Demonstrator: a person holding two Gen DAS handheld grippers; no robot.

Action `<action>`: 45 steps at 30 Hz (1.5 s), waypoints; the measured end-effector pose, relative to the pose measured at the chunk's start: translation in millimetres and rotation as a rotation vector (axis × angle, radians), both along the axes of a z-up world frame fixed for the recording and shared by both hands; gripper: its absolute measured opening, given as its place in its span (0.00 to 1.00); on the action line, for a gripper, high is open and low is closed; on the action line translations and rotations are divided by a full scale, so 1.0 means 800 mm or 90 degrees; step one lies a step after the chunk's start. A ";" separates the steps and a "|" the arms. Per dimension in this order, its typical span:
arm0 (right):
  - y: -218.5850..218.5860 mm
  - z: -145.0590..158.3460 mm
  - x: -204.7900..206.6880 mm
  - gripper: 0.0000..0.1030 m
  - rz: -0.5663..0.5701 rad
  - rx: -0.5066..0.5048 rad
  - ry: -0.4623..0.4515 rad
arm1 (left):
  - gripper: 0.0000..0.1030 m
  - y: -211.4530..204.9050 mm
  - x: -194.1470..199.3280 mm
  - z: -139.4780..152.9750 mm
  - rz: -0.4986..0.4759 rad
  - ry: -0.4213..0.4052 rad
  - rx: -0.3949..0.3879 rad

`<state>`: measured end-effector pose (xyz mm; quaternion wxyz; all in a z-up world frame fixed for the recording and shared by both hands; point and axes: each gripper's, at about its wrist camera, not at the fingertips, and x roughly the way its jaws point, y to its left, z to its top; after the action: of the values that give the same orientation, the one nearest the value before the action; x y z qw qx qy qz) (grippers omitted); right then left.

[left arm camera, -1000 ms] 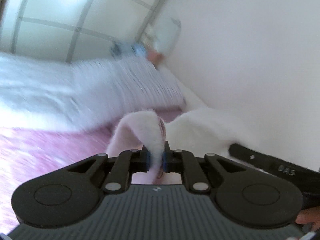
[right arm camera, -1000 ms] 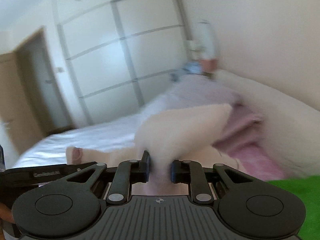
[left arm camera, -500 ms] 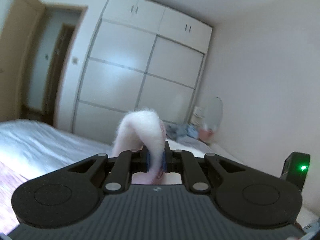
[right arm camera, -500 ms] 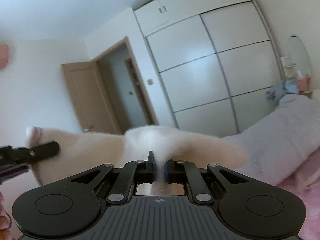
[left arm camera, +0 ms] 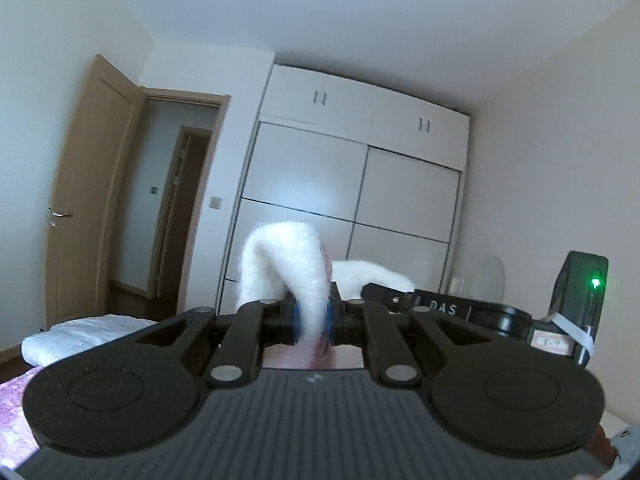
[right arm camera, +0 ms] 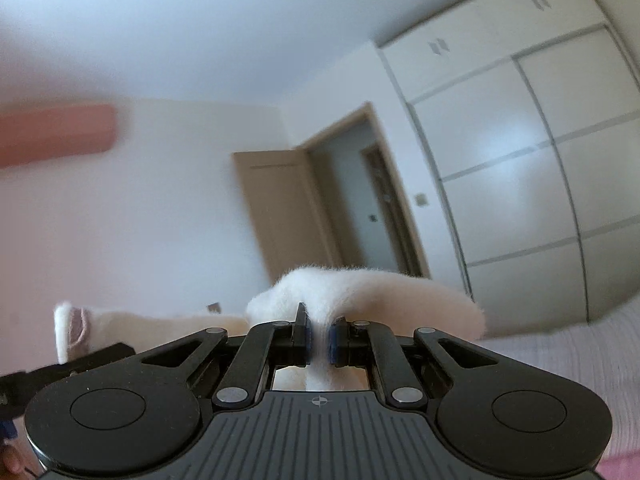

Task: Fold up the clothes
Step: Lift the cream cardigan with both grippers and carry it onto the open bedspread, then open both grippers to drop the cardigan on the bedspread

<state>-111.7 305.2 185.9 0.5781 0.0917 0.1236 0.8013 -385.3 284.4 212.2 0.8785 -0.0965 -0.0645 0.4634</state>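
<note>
A fluffy white garment (left arm camera: 288, 264) with a pink trim is pinched in my left gripper (left arm camera: 312, 322), which is shut on its edge and held high, pointing at the wardrobe. My right gripper (right arm camera: 319, 338) is shut on another part of the same garment (right arm camera: 372, 292), also raised. In the left wrist view the right gripper (left arm camera: 452, 308) shows at the right with white fabric above it. In the right wrist view the left gripper (right arm camera: 60, 368) shows at the lower left, holding the trimmed end (right arm camera: 70, 326). The hanging part of the garment is hidden below both grippers.
A white wardrobe (left arm camera: 360, 200) fills the far wall, with an open brown door (left arm camera: 92, 184) to its left. The bed with white bedding (left arm camera: 76, 336) and a pink cover (left arm camera: 12, 408) lies below. A grey striped blanket (right arm camera: 572, 356) lies lower right.
Both grippers have lifted and tilted upward with the garment; the views went from the bed to the wardrobe, door and ceiling. Both grips have held.
</note>
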 end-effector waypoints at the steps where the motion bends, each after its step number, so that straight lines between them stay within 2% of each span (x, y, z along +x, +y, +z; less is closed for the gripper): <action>1: 0.000 0.003 -0.006 0.07 -0.002 0.001 -0.008 | 0.08 0.002 0.003 -0.004 0.000 0.004 -0.009; 3: 0.003 -0.009 -0.009 0.07 -0.017 -0.033 -0.030 | 0.10 0.009 0.015 -0.020 -0.007 0.027 -0.042; 5: 0.016 -0.041 -0.001 0.11 -0.041 -0.124 -0.072 | 0.15 0.021 0.042 -0.055 -0.039 0.085 -0.112; 7: 0.034 -0.093 0.010 0.22 -0.080 -0.265 -0.135 | 0.23 0.027 0.080 -0.117 -0.087 0.156 -0.212; 8: 0.041 -0.130 0.014 0.35 -0.110 -0.359 -0.175 | 0.23 0.029 0.100 -0.156 -0.107 0.195 -0.270; 9: 0.043 -0.168 0.019 0.40 -0.136 -0.440 -0.208 | 0.23 0.027 0.117 -0.199 -0.118 0.235 -0.330; 11: 0.023 -0.242 0.031 0.44 -0.165 -0.543 -0.244 | 0.22 0.015 0.136 -0.283 -0.107 0.299 -0.448; 12: 0.012 -0.278 0.038 0.52 -0.171 -0.594 -0.254 | 0.21 0.007 0.135 -0.314 -0.092 0.316 -0.502; 13: -0.004 -0.306 0.046 0.55 -0.161 -0.640 -0.243 | 0.21 -0.003 0.131 -0.339 -0.081 0.320 -0.549; 16: -0.074 -0.362 0.057 0.55 -0.137 -0.714 -0.193 | 0.21 -0.036 0.126 -0.365 -0.062 0.342 -0.605; 18: -0.106 -0.380 0.052 0.55 -0.141 -0.730 -0.186 | 0.21 -0.056 0.127 -0.367 -0.046 0.375 -0.599; 20: -0.144 -0.391 0.046 0.55 -0.148 -0.727 -0.185 | 0.22 -0.072 0.136 -0.360 -0.025 0.402 -0.571; 22: -0.190 -0.382 0.041 0.55 -0.149 -0.715 -0.179 | 0.23 -0.096 0.134 -0.355 -0.009 0.411 -0.544; 26: -0.241 -0.377 0.056 0.55 -0.139 -0.671 -0.200 | 0.26 -0.155 0.123 -0.358 0.015 0.427 -0.511; 29: -0.251 -0.381 0.056 0.55 -0.122 -0.647 -0.223 | 0.28 -0.178 0.123 -0.369 0.029 0.443 -0.504; 33: -0.265 -0.381 0.047 0.55 -0.107 -0.630 -0.235 | 0.30 -0.199 0.124 -0.361 0.052 0.453 -0.492; 37: -0.282 -0.377 0.044 0.55 -0.093 -0.638 -0.221 | 0.31 -0.210 0.126 -0.352 0.058 0.462 -0.478; 45: -0.296 -0.370 0.049 0.55 -0.112 -0.640 -0.206 | 0.33 -0.209 0.130 -0.345 0.050 0.470 -0.461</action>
<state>-72.3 68.5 -110.4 0.6273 -0.3113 0.3933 0.5957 -281.0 117.0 -64.2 0.7350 -0.2215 0.4108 0.4920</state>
